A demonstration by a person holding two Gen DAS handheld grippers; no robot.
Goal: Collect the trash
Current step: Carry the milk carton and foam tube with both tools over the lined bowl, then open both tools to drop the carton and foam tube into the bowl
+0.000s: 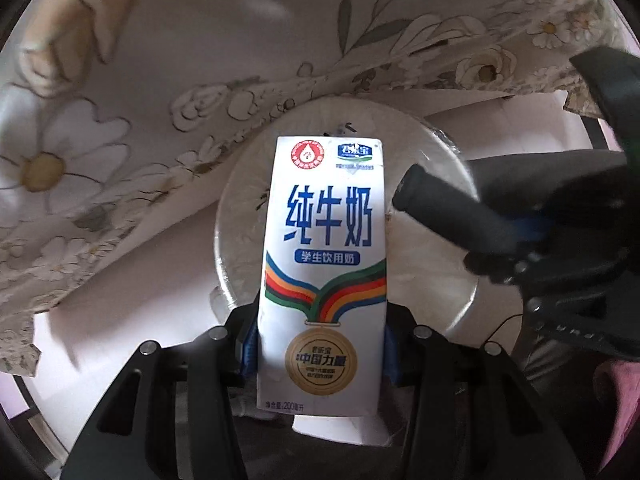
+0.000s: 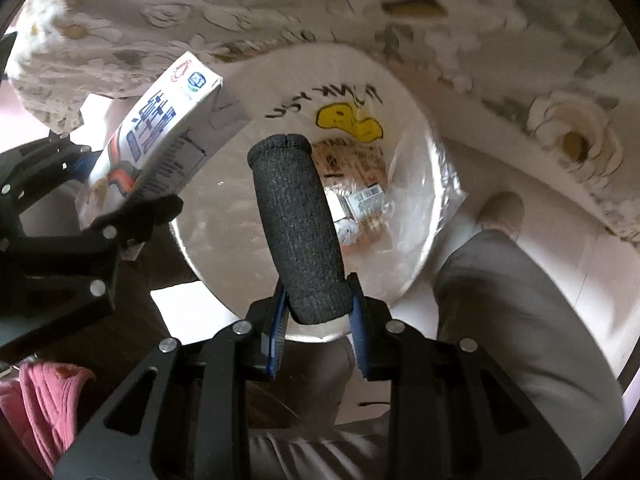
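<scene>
Currently, in the left wrist view, a white milk carton (image 1: 324,272) with blue Chinese lettering is seen pinched at its lower end between the jaws of the left gripper (image 1: 320,344), held above the mouth of a white trash bin (image 1: 240,208) lined with clear plastic. A black foam cylinder (image 1: 448,208) carried by the right gripper is noted just beside the carton, also over the bin. A floral tablecloth (image 1: 120,100) hangs behind the bin. In the right wrist view, the foam cylinder (image 2: 298,224) is seen clamped at its base between the jaws of the right gripper (image 2: 318,320), pointing over the bin (image 2: 400,92), whose inner wall bears a yellow drawing. Wrappers and a small box (image 2: 360,196) are observed already at the bottom. The carton (image 2: 160,132) is seen tilted at the bin's left rim. Progress is judged partial: some trash is binned, while both held items are not yet released.
</scene>
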